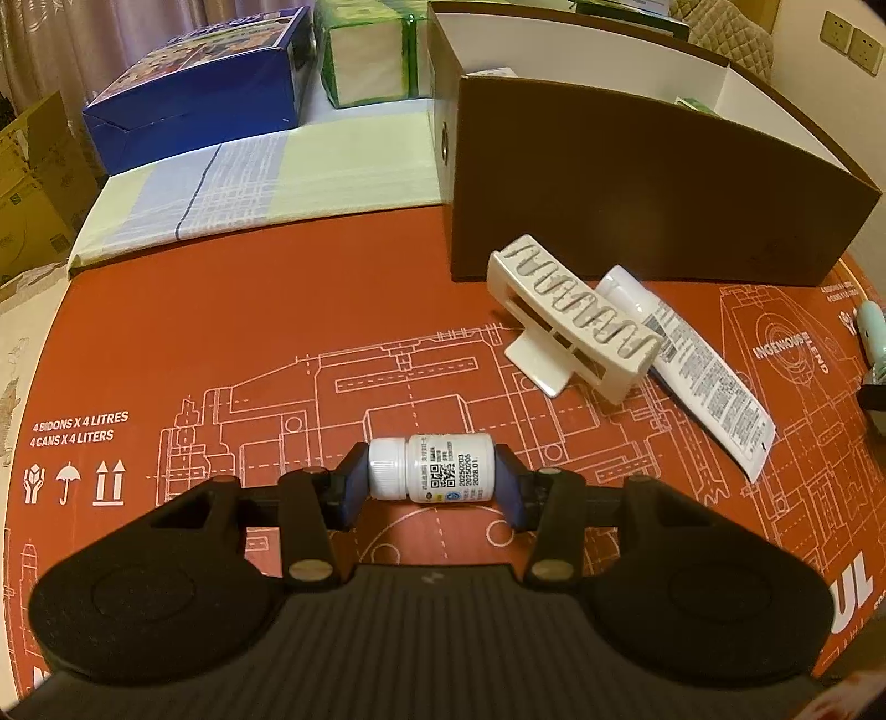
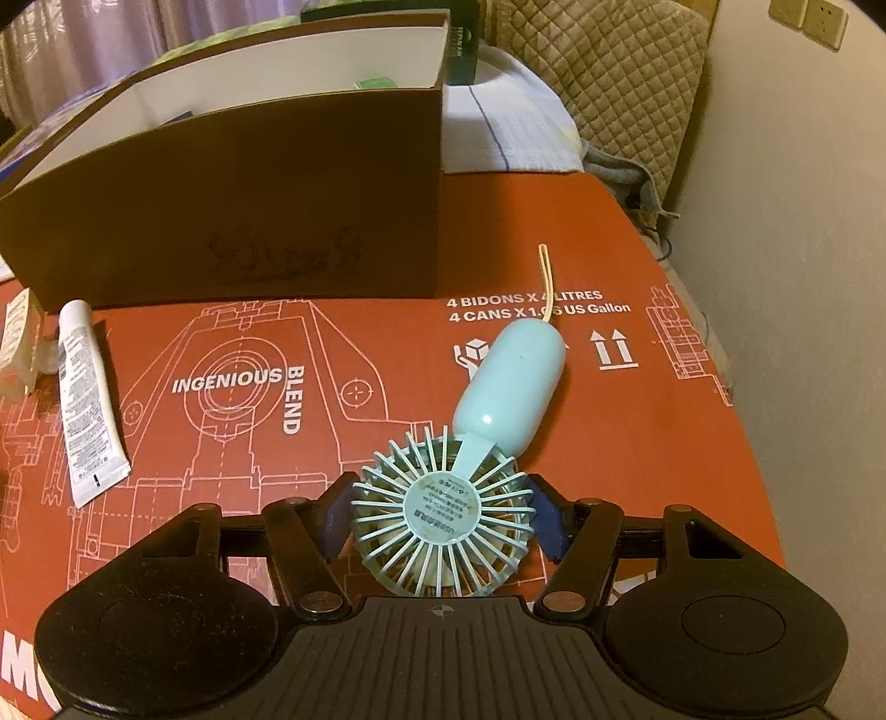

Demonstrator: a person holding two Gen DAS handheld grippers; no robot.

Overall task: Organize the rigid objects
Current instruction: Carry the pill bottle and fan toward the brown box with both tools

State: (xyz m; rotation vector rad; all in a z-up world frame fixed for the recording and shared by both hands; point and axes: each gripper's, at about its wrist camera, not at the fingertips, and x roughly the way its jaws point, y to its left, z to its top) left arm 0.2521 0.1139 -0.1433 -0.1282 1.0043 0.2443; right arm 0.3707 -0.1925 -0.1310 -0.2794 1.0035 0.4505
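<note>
One bottle (image 1: pixel 431 468), one fan (image 2: pixel 443 515)

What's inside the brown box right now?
Little shows inside the brown box: white inner walls, a green item near the far wall and a dark corner at its left. Its front wall hides the floor.

We saw warm dim light, curtains (image 1: pixel 72 50) behind the far left corner, a plain pale wall (image 2: pixel 803 194) on the right with two sockets (image 2: pixel 811 19), and a quilted beige cushion (image 2: pixel 609 72) against it.
</note>
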